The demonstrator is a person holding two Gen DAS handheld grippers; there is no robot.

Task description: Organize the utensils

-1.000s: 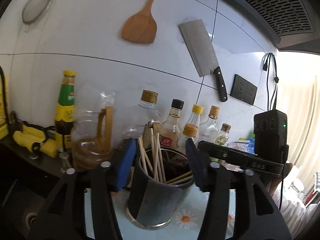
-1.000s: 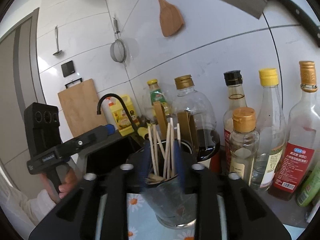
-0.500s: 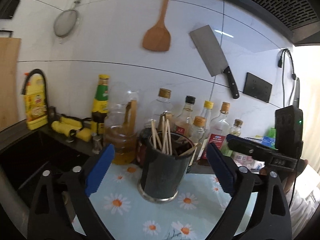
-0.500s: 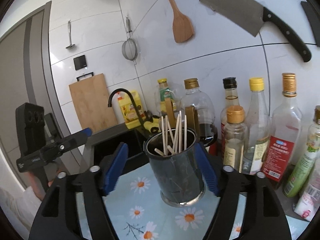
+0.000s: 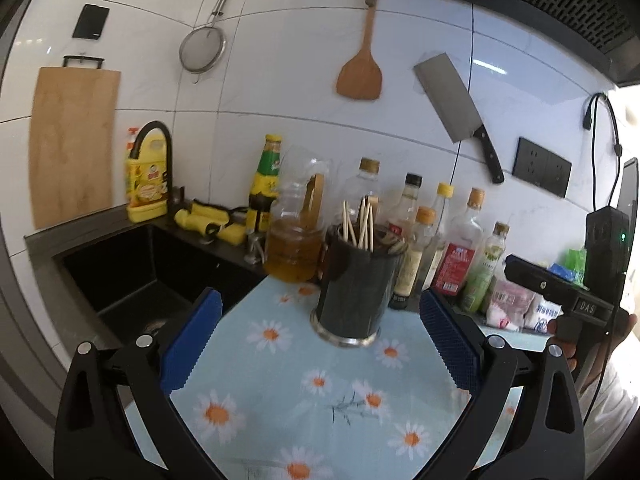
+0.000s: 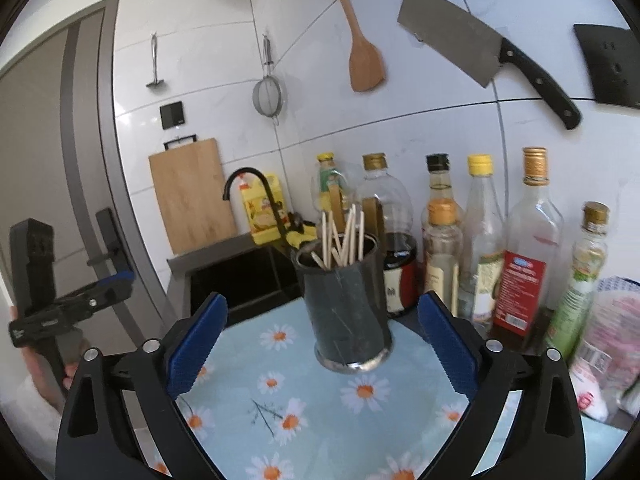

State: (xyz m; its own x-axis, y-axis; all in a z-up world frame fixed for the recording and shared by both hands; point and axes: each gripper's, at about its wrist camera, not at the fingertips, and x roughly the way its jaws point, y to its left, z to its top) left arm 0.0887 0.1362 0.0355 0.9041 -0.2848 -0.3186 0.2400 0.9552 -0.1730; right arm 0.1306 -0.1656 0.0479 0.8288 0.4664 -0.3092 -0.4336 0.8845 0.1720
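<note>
Nearest, the left gripper (image 5: pixel 320 344) and right gripper (image 6: pixel 322 344) are both opening wide, nothing between their jaws. Beyond them the holder (image 6: pixel 346 312) of chopsticks (image 6: pixel 340 240) stands upright at the cloth's (image 6: pixel 320 420) far edge, before the bottles (image 6: pixel 528 248). Judged done: both should back straight off without brushing it.

Bright daylight floods in from the right, blowing out that edge in the left view. Glare streaks the white wall tiles (image 5: pixel 280 92); fisheye bending and dark corners frame both pictures.
</note>
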